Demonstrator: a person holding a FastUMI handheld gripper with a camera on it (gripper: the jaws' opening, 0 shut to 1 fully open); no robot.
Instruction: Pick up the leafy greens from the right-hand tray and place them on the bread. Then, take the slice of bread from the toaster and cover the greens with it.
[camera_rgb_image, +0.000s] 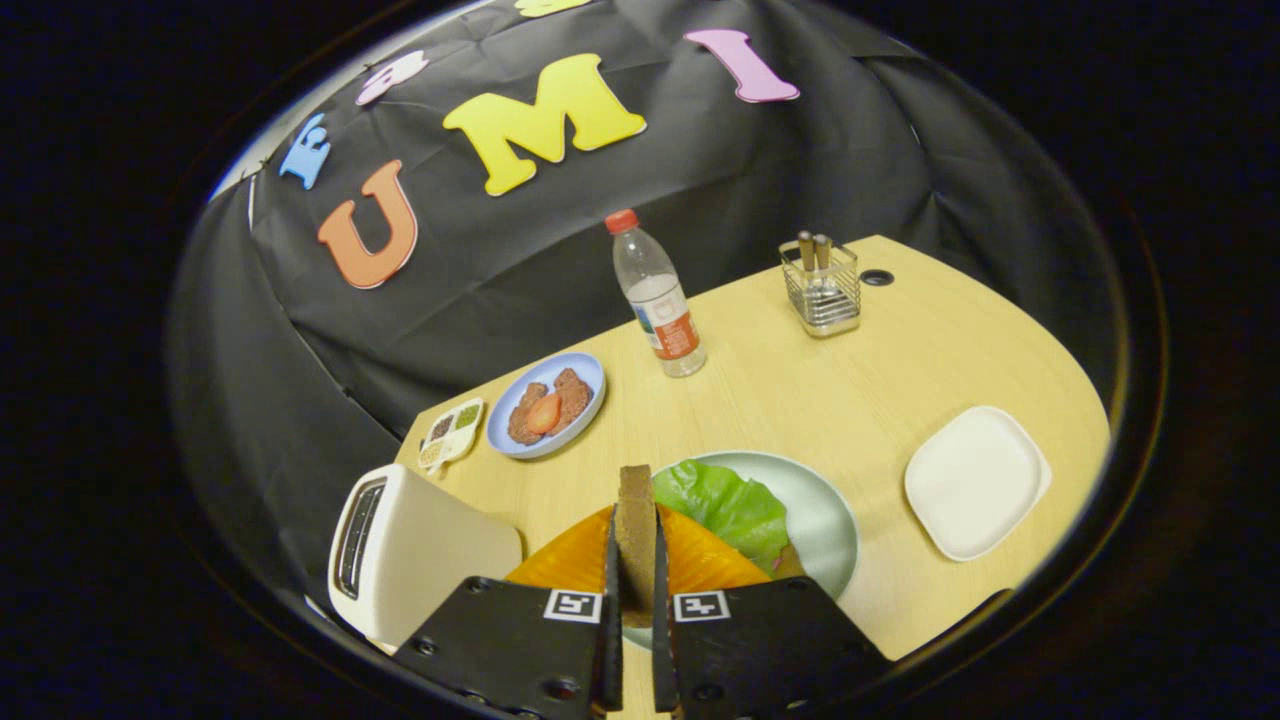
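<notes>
My gripper is shut on a slice of brown bread, held upright on edge between the two fingers. Just beyond it, slightly right, leafy greens lie on a pale green plate; a bit of bread peeks out under the greens at their near right edge. The white toaster stands to the left of the fingers, its slot dark. A white square tray sits to the right of the plate with nothing on it.
A blue plate with brown patties and a tomato slice sits far left beside a small condiment dish. A water bottle and a wire utensil holder stand at the back. Orange ridged pieces flank the bread.
</notes>
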